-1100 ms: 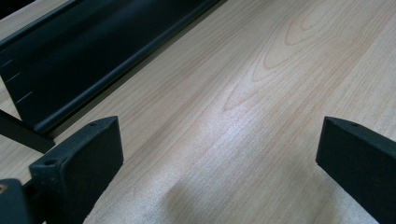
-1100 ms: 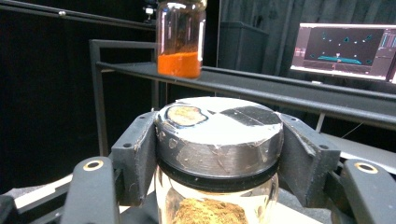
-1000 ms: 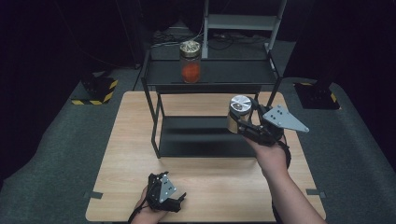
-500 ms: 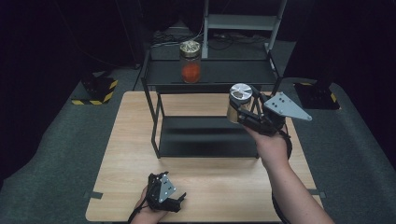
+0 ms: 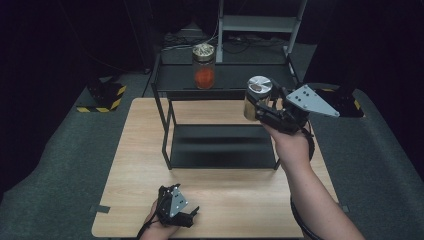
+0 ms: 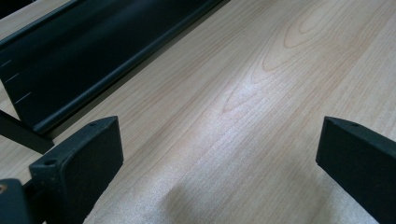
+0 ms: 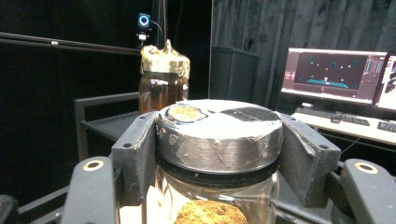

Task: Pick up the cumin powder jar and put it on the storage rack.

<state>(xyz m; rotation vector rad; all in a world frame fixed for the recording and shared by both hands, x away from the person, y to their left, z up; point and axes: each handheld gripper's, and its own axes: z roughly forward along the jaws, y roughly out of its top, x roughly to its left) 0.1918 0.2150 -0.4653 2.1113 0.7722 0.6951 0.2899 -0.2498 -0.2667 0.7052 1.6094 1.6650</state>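
My right gripper (image 5: 260, 107) is shut on a glass jar with a silver lid (image 5: 257, 95), holding it in the air at the right end of the black rack's top shelf (image 5: 235, 77). In the right gripper view the jaws clamp the jar's lid (image 7: 219, 128) from both sides, and brown contents show below. A second jar with a gold lid and red-orange contents (image 5: 203, 65) stands upright on the top shelf; it also appears behind the held jar (image 7: 164, 81). My left gripper (image 5: 192, 216) rests low at the table's front edge, open, with bare wood (image 6: 224, 121) between its jaws.
The black two-level rack's lower shelf (image 5: 222, 145) lies on the wooden table (image 5: 240, 200); its front edge (image 6: 93, 84) is near the left gripper. A metal stand (image 5: 260, 22) is behind the table. Monitors (image 7: 336, 70) stand on a desk at the right.
My right gripper has carried the silver-lidded jar upward and a little away from me, toward the top shelf. The left gripper has stayed still.
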